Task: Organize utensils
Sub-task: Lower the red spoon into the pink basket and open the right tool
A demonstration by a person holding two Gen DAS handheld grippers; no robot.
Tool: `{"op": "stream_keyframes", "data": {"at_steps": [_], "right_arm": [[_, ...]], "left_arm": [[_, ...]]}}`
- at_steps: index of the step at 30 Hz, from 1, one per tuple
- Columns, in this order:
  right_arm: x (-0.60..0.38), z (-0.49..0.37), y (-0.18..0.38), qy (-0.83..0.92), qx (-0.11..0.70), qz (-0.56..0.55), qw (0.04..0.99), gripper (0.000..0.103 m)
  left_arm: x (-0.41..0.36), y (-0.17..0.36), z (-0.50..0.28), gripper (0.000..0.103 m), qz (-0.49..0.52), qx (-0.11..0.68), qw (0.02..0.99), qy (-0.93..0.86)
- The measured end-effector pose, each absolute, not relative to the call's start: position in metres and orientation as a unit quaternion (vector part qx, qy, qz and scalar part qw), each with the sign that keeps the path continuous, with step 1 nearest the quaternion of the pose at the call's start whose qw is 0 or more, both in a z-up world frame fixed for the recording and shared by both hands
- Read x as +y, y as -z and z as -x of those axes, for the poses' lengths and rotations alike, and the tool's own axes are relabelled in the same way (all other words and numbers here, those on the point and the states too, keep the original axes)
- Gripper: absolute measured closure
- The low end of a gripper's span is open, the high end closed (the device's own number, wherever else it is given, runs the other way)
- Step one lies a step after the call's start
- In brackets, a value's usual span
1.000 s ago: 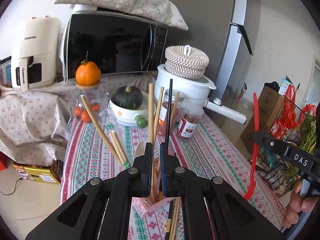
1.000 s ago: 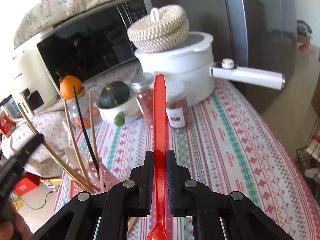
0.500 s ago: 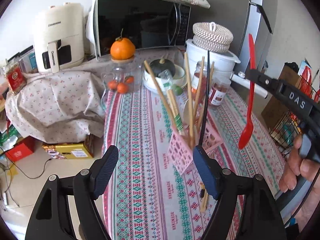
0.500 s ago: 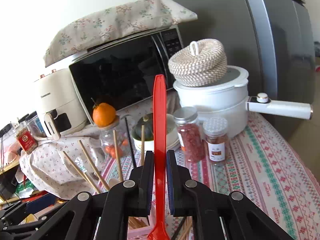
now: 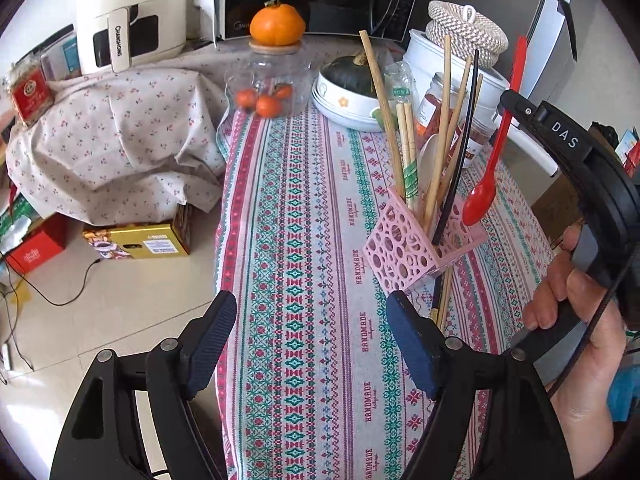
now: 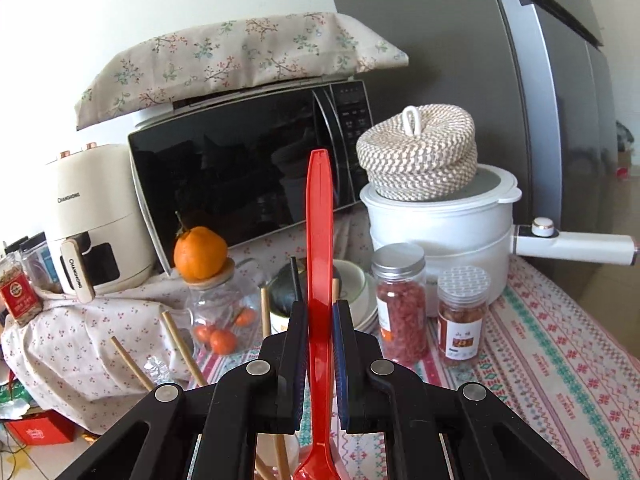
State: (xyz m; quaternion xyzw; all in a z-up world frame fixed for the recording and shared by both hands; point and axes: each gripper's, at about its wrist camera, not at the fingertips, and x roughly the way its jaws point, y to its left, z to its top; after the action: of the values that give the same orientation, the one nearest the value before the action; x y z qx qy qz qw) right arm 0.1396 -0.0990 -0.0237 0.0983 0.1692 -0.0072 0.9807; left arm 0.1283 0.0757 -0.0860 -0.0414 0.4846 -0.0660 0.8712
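- The left hand-held gripper (image 5: 310, 344) now stands wide open with nothing between its pads, only the striped cloth of the bench (image 5: 304, 240) beneath. A second ago it was shut at the holder among the chopsticks; it has let go and drawn back, so its delivery looks finished.
- The pink holder (image 5: 404, 244) sits at about one o'clock from that gripper, a little way off. It carries the wooden chopsticks (image 5: 408, 152), one black one and a pale spoon, all leaning. More chopsticks lie on the cloth just below it, at its six o'clock, not yet stowed.
- The red spoon (image 5: 482, 196) hangs bowl-down at the holder's two o'clock, close above its far rim and apart from it.
- The right hand-held gripper (image 6: 320, 328) is clamped on the spoon's handle and has brought it from well off to the side. My guess is that lowering it into the holder comes next.
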Motion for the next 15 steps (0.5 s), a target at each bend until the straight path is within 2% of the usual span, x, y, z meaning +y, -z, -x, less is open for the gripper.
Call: {"op": "stream_keyframes", "data": {"at_steps": [6,7,9,11,13,15], "right_arm": [[-0.098,-0.145,0.039,0.008,0.179,-0.116,0.977,0.093],[-0.099,-0.146,0.040,0.004,0.183,-0.119,0.976,0.090],[-0.101,-0.145,0.041,-0.005,0.190,-0.128,0.973,0.076],[-0.106,-0.141,0.038,-0.013,0.192,-0.136,0.972,0.044],[-0.112,-0.138,0.033,-0.017,0.195,-0.136,0.971,0.030],[-0.118,-0.135,0.027,-0.016,0.202,-0.127,0.971,0.023]], "left_arm": [[0.068,0.086,-0.127,0.023,0.043,0.491,0.867,0.077],[0.067,0.086,-0.127,0.023,0.042,0.491,0.867,0.079],[0.063,0.085,-0.126,0.023,0.039,0.491,0.867,0.081],[0.059,0.084,-0.125,0.022,0.034,0.492,0.867,0.080],[0.055,0.085,-0.124,0.018,0.030,0.493,0.866,0.079],[0.050,0.085,-0.122,0.016,0.029,0.493,0.866,0.083]]}}
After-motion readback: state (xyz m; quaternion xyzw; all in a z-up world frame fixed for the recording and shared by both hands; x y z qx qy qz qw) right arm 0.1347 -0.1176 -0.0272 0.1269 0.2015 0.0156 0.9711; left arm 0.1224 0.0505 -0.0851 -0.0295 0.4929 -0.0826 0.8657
